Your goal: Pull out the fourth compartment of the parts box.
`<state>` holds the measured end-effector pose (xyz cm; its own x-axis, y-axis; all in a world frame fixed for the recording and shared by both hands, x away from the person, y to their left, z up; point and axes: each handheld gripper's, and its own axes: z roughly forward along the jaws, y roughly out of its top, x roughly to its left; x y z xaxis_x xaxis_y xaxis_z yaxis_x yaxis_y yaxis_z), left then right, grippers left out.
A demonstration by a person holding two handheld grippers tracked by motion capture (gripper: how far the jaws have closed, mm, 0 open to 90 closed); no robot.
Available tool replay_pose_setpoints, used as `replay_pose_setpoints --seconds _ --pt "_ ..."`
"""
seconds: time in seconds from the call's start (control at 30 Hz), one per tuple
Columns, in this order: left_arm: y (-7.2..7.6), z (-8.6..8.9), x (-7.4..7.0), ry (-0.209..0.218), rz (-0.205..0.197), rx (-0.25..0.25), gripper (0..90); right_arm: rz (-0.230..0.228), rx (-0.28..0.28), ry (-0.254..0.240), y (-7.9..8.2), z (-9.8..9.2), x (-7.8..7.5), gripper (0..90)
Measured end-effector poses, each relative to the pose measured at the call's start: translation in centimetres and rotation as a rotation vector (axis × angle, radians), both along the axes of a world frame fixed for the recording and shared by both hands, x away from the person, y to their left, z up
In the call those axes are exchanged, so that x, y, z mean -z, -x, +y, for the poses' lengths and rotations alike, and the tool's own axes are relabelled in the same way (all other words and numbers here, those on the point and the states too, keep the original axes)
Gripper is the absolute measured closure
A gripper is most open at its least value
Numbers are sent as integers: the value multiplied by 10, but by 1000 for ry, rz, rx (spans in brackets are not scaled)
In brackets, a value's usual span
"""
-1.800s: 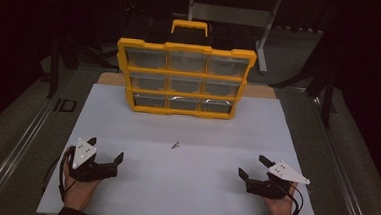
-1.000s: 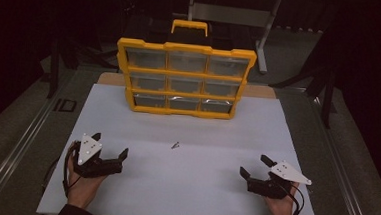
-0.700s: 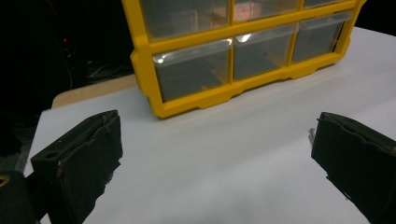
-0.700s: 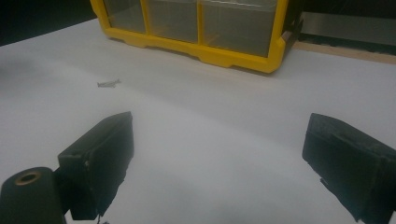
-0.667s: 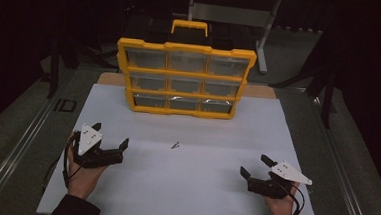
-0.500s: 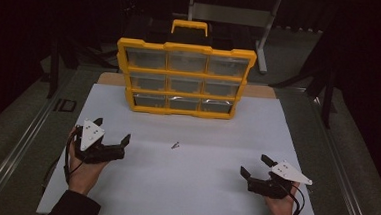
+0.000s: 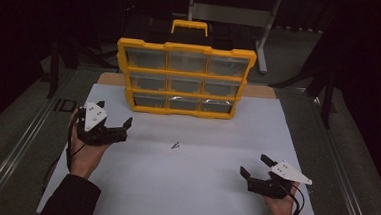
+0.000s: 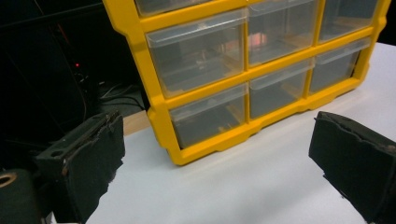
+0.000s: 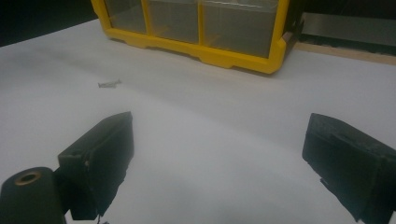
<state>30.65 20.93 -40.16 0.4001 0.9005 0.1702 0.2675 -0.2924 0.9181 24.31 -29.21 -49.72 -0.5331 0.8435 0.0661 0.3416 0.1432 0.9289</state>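
Centrally, a small screw (image 7: 175,145) is seen lying flat on the white worktop (image 7: 193,188), in front of the yellow drawer organizer (image 7: 185,79) and apart from it. In the right gripper view the screw (image 9: 109,84) is found to the left, well ahead of the jaws. The left tool (image 7: 119,129) is held above the worktop to the left of the screw, near the organizer's lower left corner; its jaws are spread wide with nothing between them, and they are pointed at the bottom left drawer (image 8: 210,116) in the left gripper view. The right tool (image 7: 255,169) is held low near the worktop's front right edge, well apart from the screw, its jaws likewise spread and empty. The organizer is stood upright at the far edge of the worktop, with nine clear drawers shut and a yellow handle (image 7: 189,27) on top.
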Motion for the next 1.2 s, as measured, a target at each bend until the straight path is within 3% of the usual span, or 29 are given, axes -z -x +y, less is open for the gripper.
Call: replay_pose_setpoints --seconds 0.33,0.67,0.8,1.07,1.2 --pt "-25 -8 -13 -22 -6 15 51 0 1 -2 -1 -1 0 88" --pt "-48 -14 -19 -67 -8 20 63 -2 1 -4 -1 -1 0 88" --pt "-55 -17 -23 -67 -22 22 88 1 0 -3 -1 -1 1 88" --pt "-71 -24 -25 -103 -14 18 104 4 0 -7 -1 -2 1 88" --pt "-81 -25 -28 -100 -11 9 111 5 0 -7 -2 -2 1 88"
